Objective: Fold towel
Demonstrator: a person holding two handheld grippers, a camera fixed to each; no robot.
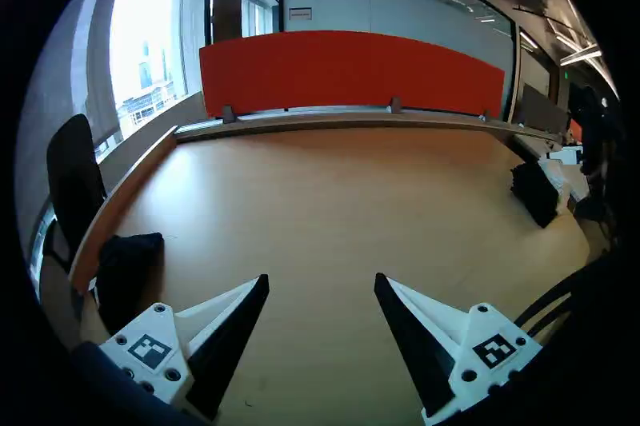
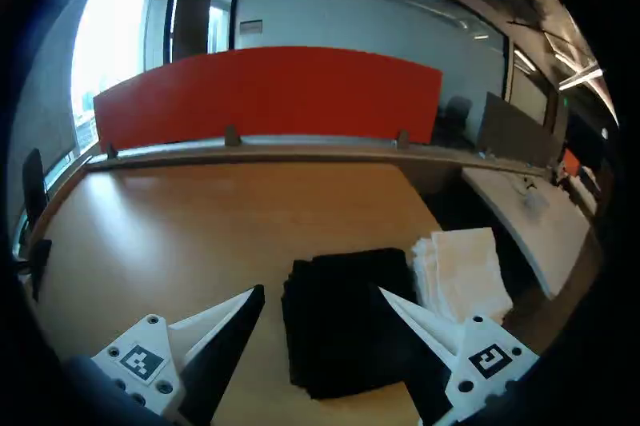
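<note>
A stack of black folded towels (image 2: 344, 318) lies on the wooden desk (image 2: 200, 226) in the right gripper view, with a stack of white folded towels (image 2: 468, 274) beside it on its right. My right gripper (image 2: 320, 298) hovers open above the black stack, nothing between its fingers. In the left gripper view my left gripper (image 1: 320, 286) stands open over bare desk (image 1: 336, 194). The black stack (image 1: 534, 190) shows at the far right there, white cloth (image 1: 560, 174) just behind it.
An orange partition (image 1: 352, 70) runs along the desk's far edge. A black chair (image 1: 76, 178) stands at the left, and a dark bundle (image 1: 128, 274) sits at the desk's left edge. A second, white desk (image 2: 528, 226) lies to the right beyond a gap.
</note>
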